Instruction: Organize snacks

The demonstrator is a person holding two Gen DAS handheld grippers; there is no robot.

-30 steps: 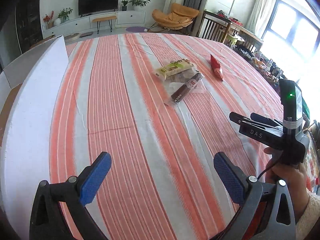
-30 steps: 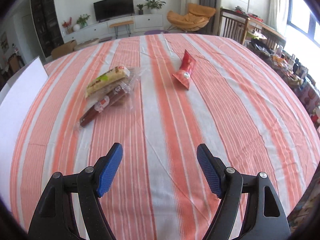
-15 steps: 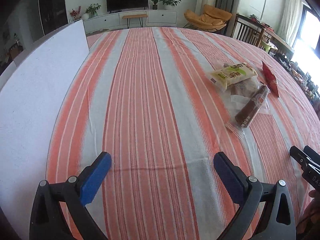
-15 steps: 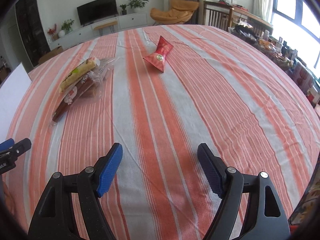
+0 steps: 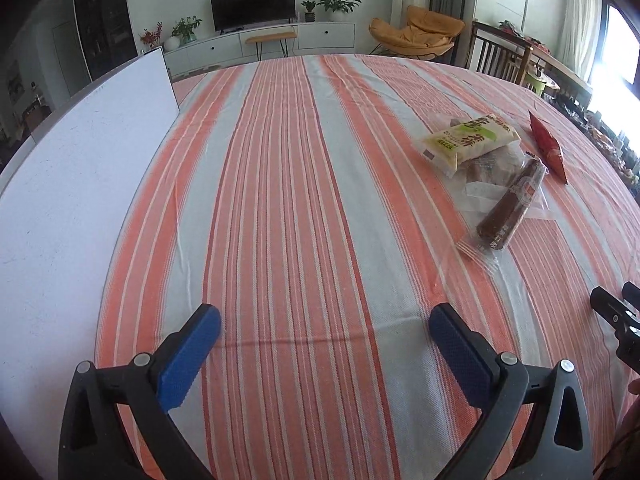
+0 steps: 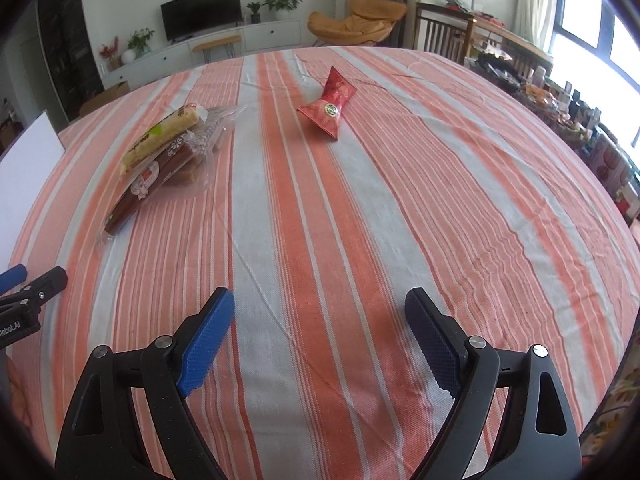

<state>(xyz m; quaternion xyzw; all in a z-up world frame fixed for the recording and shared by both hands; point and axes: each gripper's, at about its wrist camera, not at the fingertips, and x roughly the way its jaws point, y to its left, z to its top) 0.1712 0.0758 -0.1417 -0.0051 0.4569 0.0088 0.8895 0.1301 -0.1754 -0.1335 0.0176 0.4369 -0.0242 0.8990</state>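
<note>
A pile of snacks lies on the striped tablecloth: a pale yellow-green packet (image 5: 470, 140) (image 6: 160, 136) on top of a clear bag (image 5: 490, 168) (image 6: 208, 136), with a long brown sausage-like stick (image 5: 510, 204) (image 6: 148, 180) beside it. A red packet (image 5: 546, 146) (image 6: 330, 106) lies apart, to the right of the pile. My left gripper (image 5: 324, 336) is open and empty, well short and left of the pile. My right gripper (image 6: 320, 320) is open and empty, near the table's front, with the red packet far ahead.
A white board (image 5: 80, 180) (image 6: 24, 168) lies along the table's left side. The other gripper's tip shows at each view's edge (image 5: 616, 312) (image 6: 28, 292). Chairs, a cluttered side table (image 6: 560, 92) and a TV cabinet (image 5: 256, 40) stand beyond the table.
Both views have shifted a little: the snack pile sits slightly closer in the right wrist view, and the left gripper has swung left, away from the pile. Both grippers stay open.
</note>
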